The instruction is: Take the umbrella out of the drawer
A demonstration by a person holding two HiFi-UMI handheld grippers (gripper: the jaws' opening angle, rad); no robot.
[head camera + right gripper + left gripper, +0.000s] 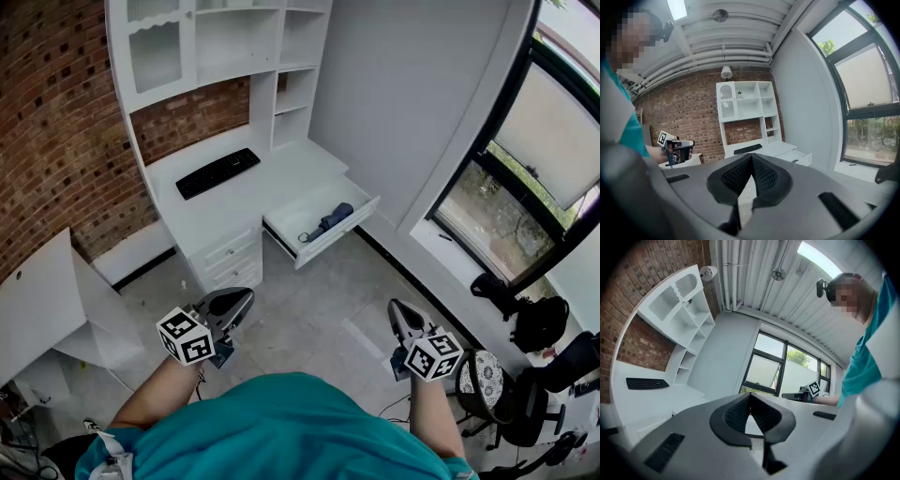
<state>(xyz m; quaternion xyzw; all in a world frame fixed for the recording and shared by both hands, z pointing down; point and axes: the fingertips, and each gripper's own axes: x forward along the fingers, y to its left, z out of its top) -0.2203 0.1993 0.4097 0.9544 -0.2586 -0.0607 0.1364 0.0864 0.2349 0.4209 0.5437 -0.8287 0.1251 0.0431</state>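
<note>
A dark blue folded umbrella (330, 221) lies inside the open white drawer (352, 223), which is pulled out from the right side of the white desk (234, 202). Both grippers are held low in front of the person, well short of the desk. The left gripper (242, 299) (750, 395) is shut with nothing between its pads. Over on the right, the right gripper (395, 307) (751, 156) also has its jaws together and empty. The right gripper view shows the drawer (802, 158) far ahead; the umbrella is not visible there.
A black keyboard (217, 172) lies on the desk under a white shelf hutch (220, 37). Small closed drawers (230, 258) sit under the desk at left. White boards (47, 309) lean at the left. A window (525, 169), black bags (525, 314) and a chair (492, 380) stand at the right.
</note>
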